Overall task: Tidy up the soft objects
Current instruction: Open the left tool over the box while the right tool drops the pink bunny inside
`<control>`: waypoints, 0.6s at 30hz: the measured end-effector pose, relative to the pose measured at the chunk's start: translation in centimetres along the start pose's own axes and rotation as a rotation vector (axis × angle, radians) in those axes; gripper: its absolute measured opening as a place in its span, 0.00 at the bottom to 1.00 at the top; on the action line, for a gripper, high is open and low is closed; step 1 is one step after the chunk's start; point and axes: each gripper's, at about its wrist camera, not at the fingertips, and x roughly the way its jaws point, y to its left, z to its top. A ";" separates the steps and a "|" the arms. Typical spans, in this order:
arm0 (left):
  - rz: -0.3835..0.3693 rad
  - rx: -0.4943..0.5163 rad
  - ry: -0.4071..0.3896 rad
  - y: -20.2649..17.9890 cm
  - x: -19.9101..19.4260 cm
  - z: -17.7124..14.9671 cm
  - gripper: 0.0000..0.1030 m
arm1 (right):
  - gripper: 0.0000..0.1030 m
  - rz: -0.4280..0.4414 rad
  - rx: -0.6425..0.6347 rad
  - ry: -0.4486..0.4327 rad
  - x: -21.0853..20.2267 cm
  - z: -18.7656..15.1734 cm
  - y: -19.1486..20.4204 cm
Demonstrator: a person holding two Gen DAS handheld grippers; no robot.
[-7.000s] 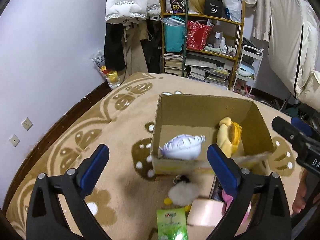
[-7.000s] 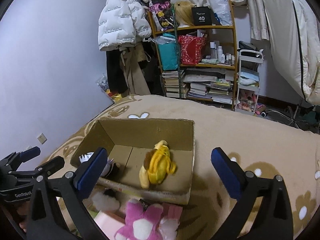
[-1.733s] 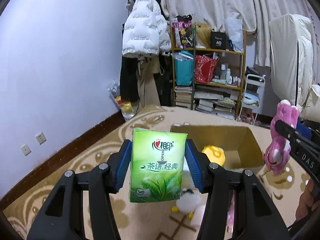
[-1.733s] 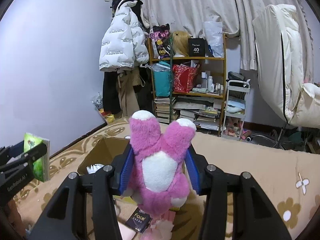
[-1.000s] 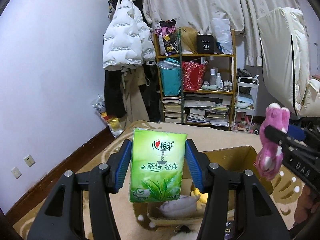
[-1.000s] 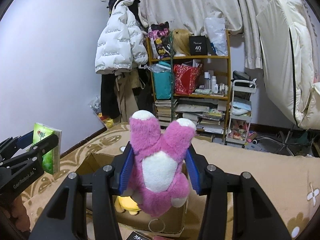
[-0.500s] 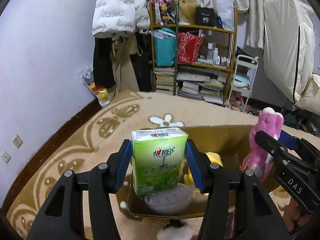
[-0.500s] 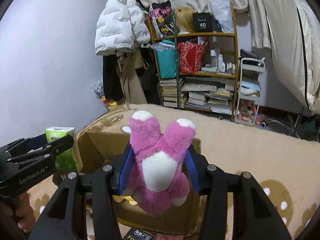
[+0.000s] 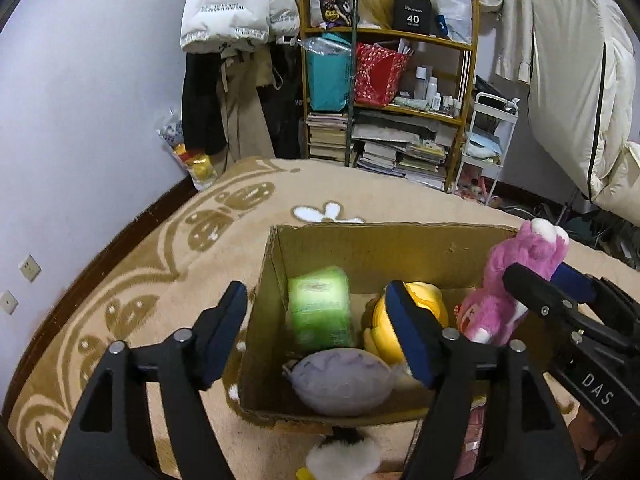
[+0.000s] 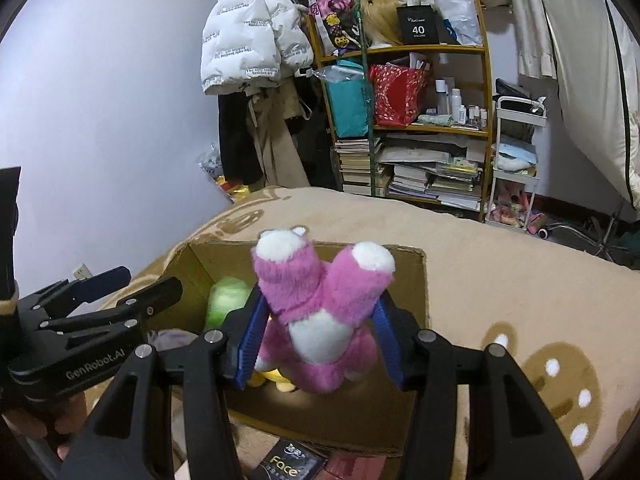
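An open cardboard box point(image 9: 384, 252) stands on the beige carpet. My left gripper point(image 9: 316, 332) is open above its near left part. A green tissue pack point(image 9: 320, 312), blurred, is inside the box below it, free of the pads. A yellow plush point(image 9: 416, 300) and a lilac shell plush point(image 9: 340, 380) lie in the box. My right gripper point(image 10: 318, 324) is shut on a pink plush toy point(image 10: 320, 300) and holds it over the box point(image 10: 416, 280); it also shows in the left wrist view point(image 9: 516, 280). The tissue pack point(image 10: 228, 296) shows behind the left gripper point(image 10: 120, 292).
A white fluffy toy point(image 9: 344, 456) lies on the carpet in front of the box. A dark "Face" packet point(image 10: 288, 468) lies by the box's near wall. A shelf unit point(image 9: 388, 92), hanging coats point(image 9: 236, 40) and a white trolley point(image 9: 488, 136) stand behind.
My left gripper has opened and let go of the green tissue pack, which has dropped into the box. My right gripper has moved lower over the box with the pink plush.
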 end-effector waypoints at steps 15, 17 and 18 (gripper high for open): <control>0.003 -0.034 0.030 1.6 -3.1 -0.7 0.91 | 0.91 -0.013 0.044 -0.002 -3.2 0.1 -0.7; 0.011 -0.040 0.026 1.7 -3.9 -0.9 0.91 | 0.95 -0.012 0.050 0.000 -4.0 0.0 -0.9; 0.020 -0.036 0.021 1.7 -4.5 -1.1 0.93 | 1.00 -0.013 0.053 0.001 -4.3 0.0 -0.9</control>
